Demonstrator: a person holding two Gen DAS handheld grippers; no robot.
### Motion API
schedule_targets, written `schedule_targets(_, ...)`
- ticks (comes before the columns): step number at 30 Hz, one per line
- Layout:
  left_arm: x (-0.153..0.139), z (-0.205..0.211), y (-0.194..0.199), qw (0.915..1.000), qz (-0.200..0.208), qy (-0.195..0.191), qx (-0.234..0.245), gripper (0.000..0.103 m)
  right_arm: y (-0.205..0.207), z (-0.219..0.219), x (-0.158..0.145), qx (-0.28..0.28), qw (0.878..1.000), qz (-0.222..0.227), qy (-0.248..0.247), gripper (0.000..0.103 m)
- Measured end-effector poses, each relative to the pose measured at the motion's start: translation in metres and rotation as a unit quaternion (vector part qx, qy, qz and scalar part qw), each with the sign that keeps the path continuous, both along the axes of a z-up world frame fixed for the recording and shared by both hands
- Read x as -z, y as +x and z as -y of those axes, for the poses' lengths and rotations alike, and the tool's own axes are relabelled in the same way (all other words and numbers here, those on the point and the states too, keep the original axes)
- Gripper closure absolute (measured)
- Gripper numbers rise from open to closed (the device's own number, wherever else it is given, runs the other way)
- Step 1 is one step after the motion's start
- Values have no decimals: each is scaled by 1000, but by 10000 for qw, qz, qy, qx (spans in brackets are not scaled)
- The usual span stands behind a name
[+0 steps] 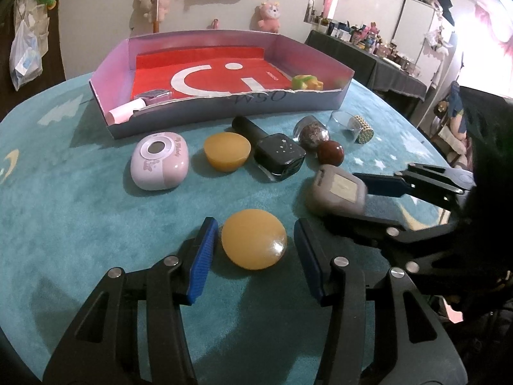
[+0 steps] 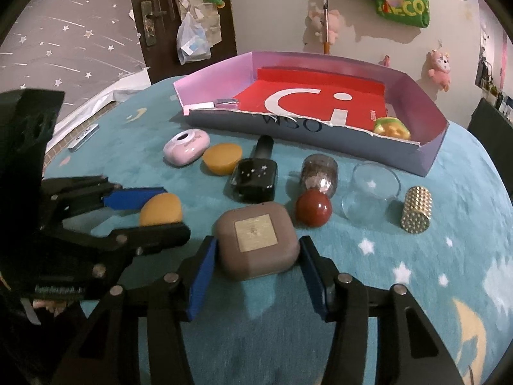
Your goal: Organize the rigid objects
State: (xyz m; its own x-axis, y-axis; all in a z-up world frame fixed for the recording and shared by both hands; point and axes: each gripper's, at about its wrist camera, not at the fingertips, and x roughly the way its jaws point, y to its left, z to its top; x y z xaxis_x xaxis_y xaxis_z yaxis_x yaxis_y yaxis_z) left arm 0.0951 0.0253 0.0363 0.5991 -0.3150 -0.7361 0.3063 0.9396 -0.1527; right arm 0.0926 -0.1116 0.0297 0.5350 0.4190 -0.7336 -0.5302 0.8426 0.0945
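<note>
A yellow half-dome (image 1: 253, 239) lies on the teal mat between the blue pads of my left gripper (image 1: 255, 224), with a thin gap on each side, so the gripper is open around it. The right wrist view shows the same dome (image 2: 160, 208) inside the left gripper (image 2: 176, 213). My right gripper (image 2: 256, 243) is shut on a brown square case (image 2: 256, 240), both pads against its sides. That case (image 1: 333, 192) looks blurred in the left wrist view. A purple box (image 1: 224, 109) with a red liner stands behind.
A row sits before the box: pink case (image 1: 159, 165), second yellow dome (image 1: 227, 151), black bottle (image 1: 275, 157), glitter jar (image 1: 311, 133), red ball (image 1: 330, 152), glass cup (image 1: 344, 122), studded cylinder (image 1: 364, 131). A green-yellow toy (image 1: 306, 82) lies in the box.
</note>
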Motion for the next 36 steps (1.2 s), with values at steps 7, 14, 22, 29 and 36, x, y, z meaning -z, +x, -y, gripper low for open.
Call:
schedule_targets(7,0,0,-2,10000,89,-2,-21,67,-10,8,-1,72,10000,19,19,48)
schedule_targets(14,-10,2,-8,9997,255,6,15,67,-14,18,-3,154,9998,104,55,48)
schedule_targets(22,-12,5,-6,9997,239,38,20,67,-13,22,-3,186,9997,99,84,48)
schedule_targets(29,-48,3,18,9988,476,-73,72,67,0,26,-29,106,9991,268,318,48)
schedule_targets(36,-74,6,79,9981,551,-25,287,67,53,24,-66,26,9977,536,404,48)
